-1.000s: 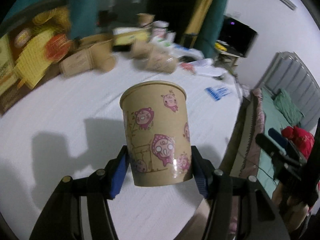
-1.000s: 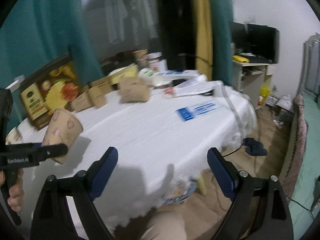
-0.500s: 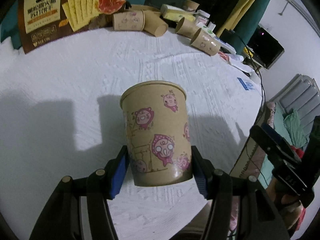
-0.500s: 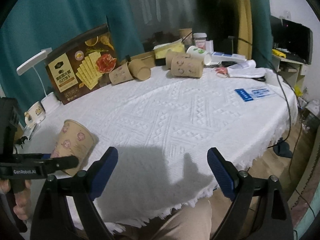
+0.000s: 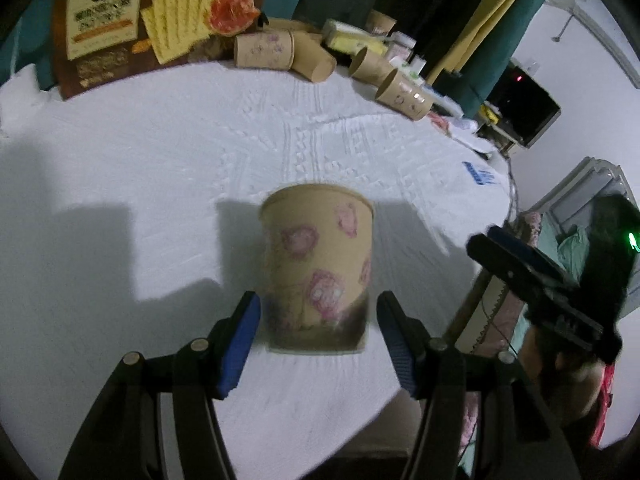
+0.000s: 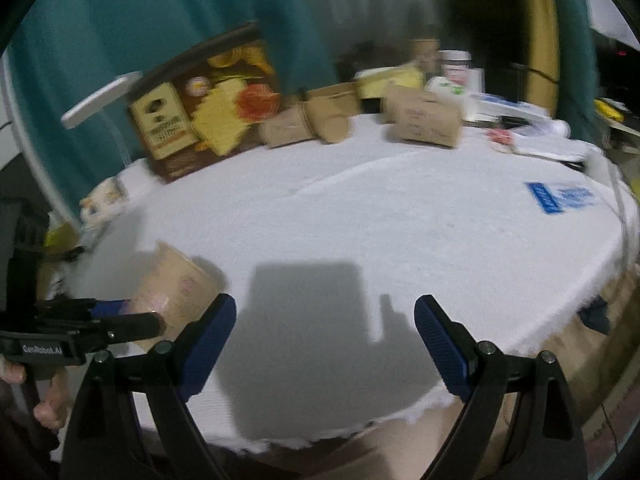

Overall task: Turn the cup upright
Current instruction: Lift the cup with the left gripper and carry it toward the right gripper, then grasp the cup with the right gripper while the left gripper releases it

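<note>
A brown paper cup point(image 5: 316, 264) with pink cartoon prints stands mouth up between the blue pads of my left gripper point(image 5: 318, 320), which is shut on its lower sides. The picture is blurred, and I cannot tell whether the cup's base touches the white tablecloth point(image 5: 160, 184). In the right wrist view the same cup point(image 6: 176, 288) leans a little in the left gripper point(image 6: 120, 320) at the table's near left. My right gripper point(image 6: 324, 340) is open with nothing between its fingers, over the table's front edge. It also shows at the right of the left wrist view point(image 5: 532, 276).
Several paper cups point(image 5: 264, 50) lie on their sides at the back beside a cracker box point(image 5: 152, 20). A blue leaflet point(image 6: 560, 196) lies at the right, with papers and bottles point(image 6: 520, 120) behind it. A white lamp point(image 6: 100, 100) stands at the left. The table edge point(image 6: 320, 436) is close.
Both grippers have come down and nearer to the table. The cup stays in the left gripper, tilted more steeply down at the cloth. The right gripper stays open.
</note>
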Tool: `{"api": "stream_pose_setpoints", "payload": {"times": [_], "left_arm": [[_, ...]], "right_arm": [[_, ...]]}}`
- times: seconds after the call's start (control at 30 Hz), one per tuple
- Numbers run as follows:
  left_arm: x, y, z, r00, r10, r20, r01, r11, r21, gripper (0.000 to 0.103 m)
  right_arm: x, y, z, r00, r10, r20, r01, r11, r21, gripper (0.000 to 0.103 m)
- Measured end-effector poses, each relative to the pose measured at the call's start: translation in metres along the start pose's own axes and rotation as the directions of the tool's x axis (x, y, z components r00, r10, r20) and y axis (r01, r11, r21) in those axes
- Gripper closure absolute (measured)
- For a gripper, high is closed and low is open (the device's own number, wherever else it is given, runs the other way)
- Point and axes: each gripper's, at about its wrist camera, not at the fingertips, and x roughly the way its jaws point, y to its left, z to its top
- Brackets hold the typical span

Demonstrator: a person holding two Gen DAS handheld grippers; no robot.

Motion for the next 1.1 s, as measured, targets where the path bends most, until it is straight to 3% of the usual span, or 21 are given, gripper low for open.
{"api": "stream_pose_setpoints", "payload": {"times": [0.13,0.2,0.3,0.43,0.57,0.83,0.97,1.0,1.1], "left_arm": [[-0.037,0.019,-0.016,0.999,0.004,0.052,-0.004,1.0,0.003,0.037],[-0.054,0.033,-0.022,0.995,0.017,0.096,-0.017,1.0,-0.008,0.037],[-0.072,0.044,-0.03,0.981,0.095,0.167,-0.098,0.995,0.008,0.037],[-0.08,0.061,-0.034,0.965,0.176,0.196,-0.184,0.983,0.024,0.037],[-0.086,0.074,-0.036,0.948,0.22,0.23,-0.236,0.971,0.046,0.037],[-0.098,0.1,-0.045,0.915,0.29,0.28,-0.315,0.948,0.05,0.036],[-0.105,0.108,-0.047,0.911,0.256,0.324,-0.287,0.957,0.052,0.033],[-0.106,0.109,-0.048,0.914,0.239,0.326,-0.27,0.962,0.051,0.033],[-0.106,0.115,-0.045,0.923,0.219,0.315,-0.241,0.97,0.033,0.032]], "right_arm": [[0.009,0.028,0.012,0.986,0.148,-0.078,-0.149,0.989,-0.004,0.014],[0.024,0.044,0.014,0.961,0.228,-0.156,-0.225,0.974,0.035,0.014],[0.04,0.064,0.017,0.949,0.216,-0.231,-0.214,0.976,0.034,0.014],[0.056,0.079,0.027,0.933,0.203,-0.299,-0.202,0.979,0.033,0.014],[0.072,0.085,0.035,0.918,0.182,-0.351,-0.179,0.983,0.041,0.014],[0.109,0.091,0.039,0.872,0.215,-0.439,-0.195,0.977,0.091,0.014],[0.12,0.094,0.037,0.861,0.219,-0.459,-0.198,0.976,0.094,0.016],[0.122,0.095,0.037,0.86,0.213,-0.464,-0.195,0.977,0.087,0.031],[0.12,0.094,0.04,0.869,0.216,-0.446,-0.2,0.976,0.082,0.033]]}}
